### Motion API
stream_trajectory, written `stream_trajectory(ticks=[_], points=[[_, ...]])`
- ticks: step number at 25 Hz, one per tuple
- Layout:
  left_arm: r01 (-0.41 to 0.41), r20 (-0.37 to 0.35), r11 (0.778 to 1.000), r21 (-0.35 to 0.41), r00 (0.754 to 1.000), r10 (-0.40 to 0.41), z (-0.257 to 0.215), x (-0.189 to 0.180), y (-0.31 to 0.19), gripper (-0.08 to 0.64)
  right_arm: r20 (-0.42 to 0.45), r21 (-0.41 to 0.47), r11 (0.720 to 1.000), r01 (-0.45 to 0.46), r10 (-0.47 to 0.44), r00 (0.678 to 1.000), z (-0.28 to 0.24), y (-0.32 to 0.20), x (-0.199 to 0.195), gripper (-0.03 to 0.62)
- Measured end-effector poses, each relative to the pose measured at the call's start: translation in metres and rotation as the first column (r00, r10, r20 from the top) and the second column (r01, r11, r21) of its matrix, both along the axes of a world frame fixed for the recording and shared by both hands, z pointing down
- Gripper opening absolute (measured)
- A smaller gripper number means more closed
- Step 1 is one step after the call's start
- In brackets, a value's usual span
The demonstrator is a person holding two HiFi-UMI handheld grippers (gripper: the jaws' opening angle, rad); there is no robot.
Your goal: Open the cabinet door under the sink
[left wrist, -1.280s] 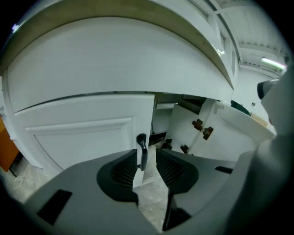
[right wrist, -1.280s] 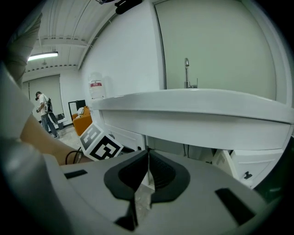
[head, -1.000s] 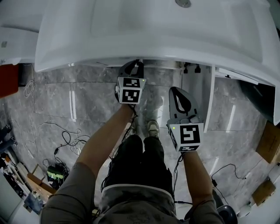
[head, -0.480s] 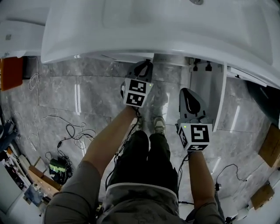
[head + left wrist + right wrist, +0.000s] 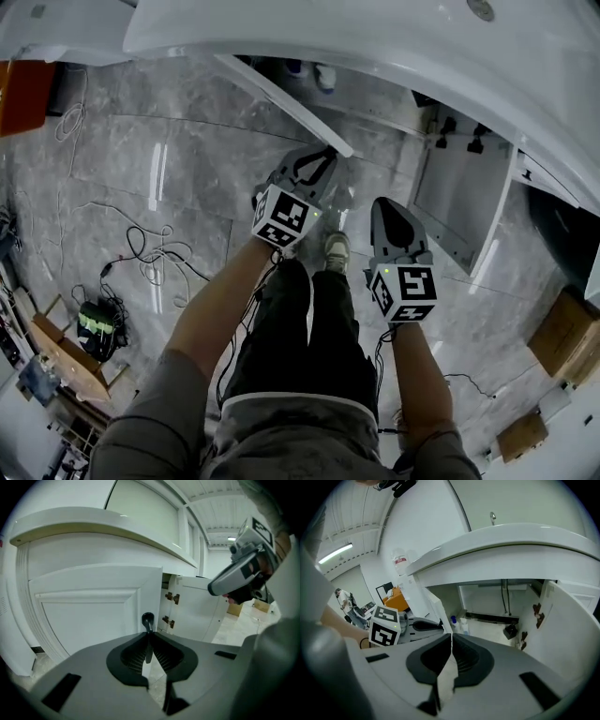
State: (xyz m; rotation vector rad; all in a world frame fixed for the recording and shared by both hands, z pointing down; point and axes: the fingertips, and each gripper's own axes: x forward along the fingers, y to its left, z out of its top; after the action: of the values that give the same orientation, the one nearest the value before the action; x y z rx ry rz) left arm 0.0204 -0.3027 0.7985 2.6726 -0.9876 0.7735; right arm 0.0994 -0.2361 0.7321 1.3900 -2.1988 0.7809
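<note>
Under the white sink (image 5: 375, 37) the left cabinet door (image 5: 281, 98) stands partly swung out, edge-on in the head view. My left gripper (image 5: 323, 157) is shut on its black knob handle (image 5: 147, 619); the jaws have just been closing with the handle between them. In the left gripper view the door panel (image 5: 89, 616) fills the left side behind the left gripper (image 5: 148, 637). The right door (image 5: 459, 202) hangs wide open. My right gripper (image 5: 386, 208) hovers between the doors, shut and empty; in its own view the right gripper (image 5: 451, 639) faces the open cabinet.
Bottles (image 5: 457, 623) and pipes stand inside the cabinet. The person's shoes (image 5: 333, 248) are just behind the grippers on the grey marble floor. Cables (image 5: 141, 253) lie at left, cardboard boxes (image 5: 562, 337) at right, an orange object (image 5: 23, 94) far left.
The left door, flush under the sink before, has swung outward with my left gripper pulling back on its handle. The right gripper has also drawn back and lower.
</note>
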Motion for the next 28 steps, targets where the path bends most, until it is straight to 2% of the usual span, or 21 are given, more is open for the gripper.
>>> stream_trajectory(ticks=[3,8,12,14,16,19,20,24,28], points=[[-0.044,-0.006,0.999,0.019,0.999,0.044,0.001,-0.018,0.021,0.049,-0.002,-0.027,0.998,0.048,-0.048,0.999,0.008,0.015,-0.021,0.031],[-0.077,-0.019,0.996,0.040,0.997,0.077,0.002,-0.062,0.052,0.049,0.027,-0.067,0.995,0.074,-0.072,0.997,0.018,0.032,-0.059,0.031],[-0.089,-0.003,0.995,0.033,0.996,0.089,0.003,-0.119,0.074,0.049,0.044,-0.089,0.987,0.133,-0.130,0.991,0.021,0.043,-0.096,0.031],[-0.043,-0.001,0.998,0.040,0.999,0.043,0.002,-0.158,0.079,0.049,0.049,-0.083,0.981,0.177,-0.173,0.984,0.019,0.046,-0.116,0.031],[0.053,0.004,0.997,0.061,0.999,-0.054,-0.001,-0.200,0.075,0.049,0.053,-0.073,0.970,0.234,-0.230,0.972,0.018,0.047,-0.137,0.031],[0.232,0.025,0.971,0.066,0.972,-0.234,-0.002,-0.263,0.063,0.046,0.016,-0.048,0.943,0.328,-0.328,0.945,0.016,0.050,-0.167,0.031],[0.252,0.036,0.965,0.070,0.966,-0.255,-0.003,-0.277,0.062,0.043,-0.001,-0.042,0.935,0.352,-0.352,0.936,0.015,0.053,-0.175,0.031],[0.222,0.113,0.972,0.076,0.967,-0.230,-0.001,-0.291,0.078,0.063,-0.019,-0.035,0.918,0.394,-0.395,0.918,0.006,0.059,-0.197,0.031],[0.276,0.058,0.960,0.034,0.959,-0.278,-0.003,-0.301,0.098,0.063,-0.030,-0.036,0.912,0.409,-0.410,0.912,-0.002,0.059,-0.202,0.031]])
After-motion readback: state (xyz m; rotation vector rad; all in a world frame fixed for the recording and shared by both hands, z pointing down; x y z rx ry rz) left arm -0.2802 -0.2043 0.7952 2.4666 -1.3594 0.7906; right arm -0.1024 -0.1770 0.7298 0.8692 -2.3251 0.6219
